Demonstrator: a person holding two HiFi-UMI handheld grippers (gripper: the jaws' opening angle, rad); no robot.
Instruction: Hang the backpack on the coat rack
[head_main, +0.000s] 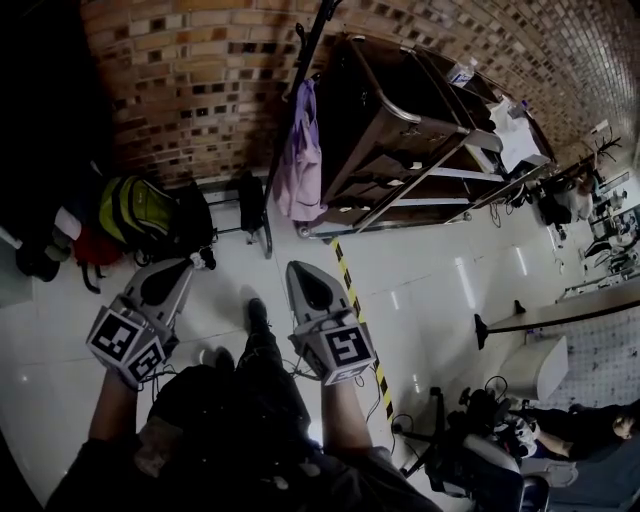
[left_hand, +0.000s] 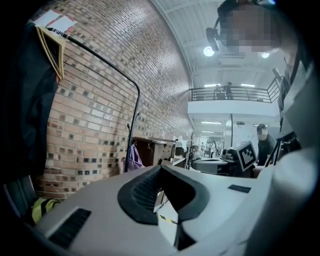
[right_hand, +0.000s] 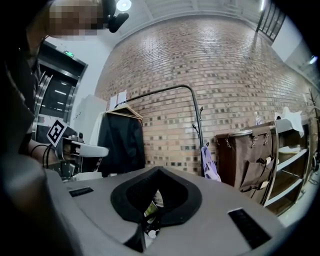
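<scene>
Rising behind everything is the brick wall, with the pale floor below it and a brown cart standing against it. Beside the cart is the black coat rack, with 1 purple garment hanging from it. The backpack (yellow-green and black) sits on the floor against the wall, left of the rack, touched by neither claw. Side by side, both point toward the wall: the left claw is clenched and empty, and the right claw is clenched and empty too.
</scene>
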